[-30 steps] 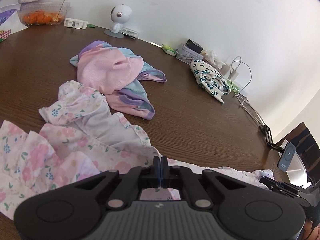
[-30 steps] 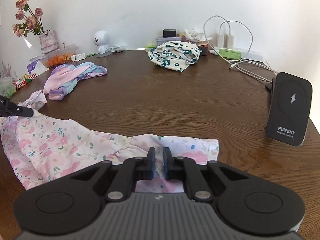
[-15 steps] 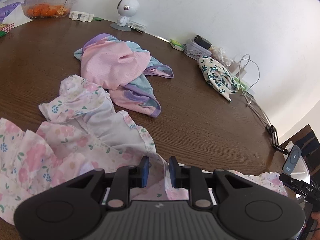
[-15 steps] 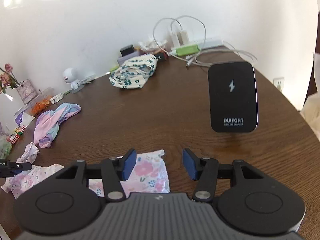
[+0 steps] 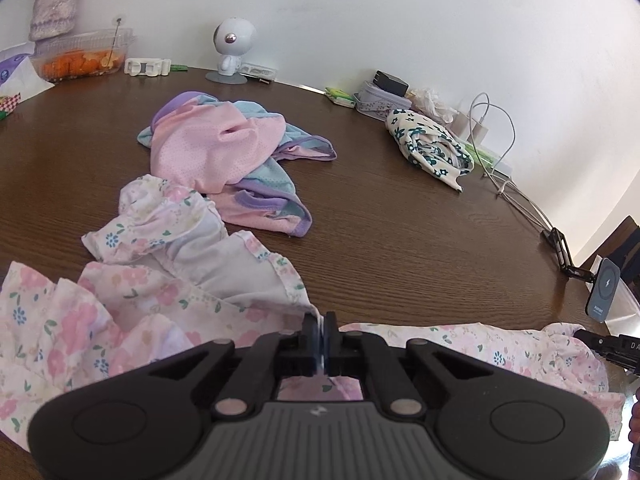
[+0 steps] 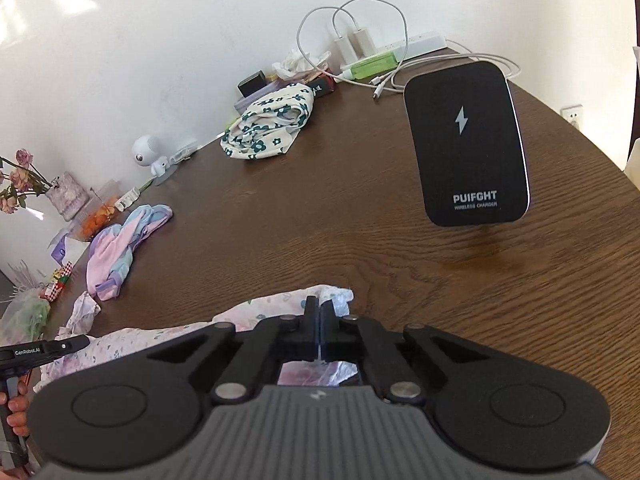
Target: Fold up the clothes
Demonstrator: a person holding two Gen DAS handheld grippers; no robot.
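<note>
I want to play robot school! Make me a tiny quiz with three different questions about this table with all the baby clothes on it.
1. True or false: both grippers are pinching the pink floral garment.
2. Multiple choice. What stands upright near the right gripper? A) a black wireless charger B) a kettle C) a lamp
3. Fill in: the white cloth bunched near the wall has dark ____ printed on it.

Key
1. True: the left gripper is shut on its edge, the right one on a corner.
2. A, the black wireless charger.
3. Flowers.
</note>
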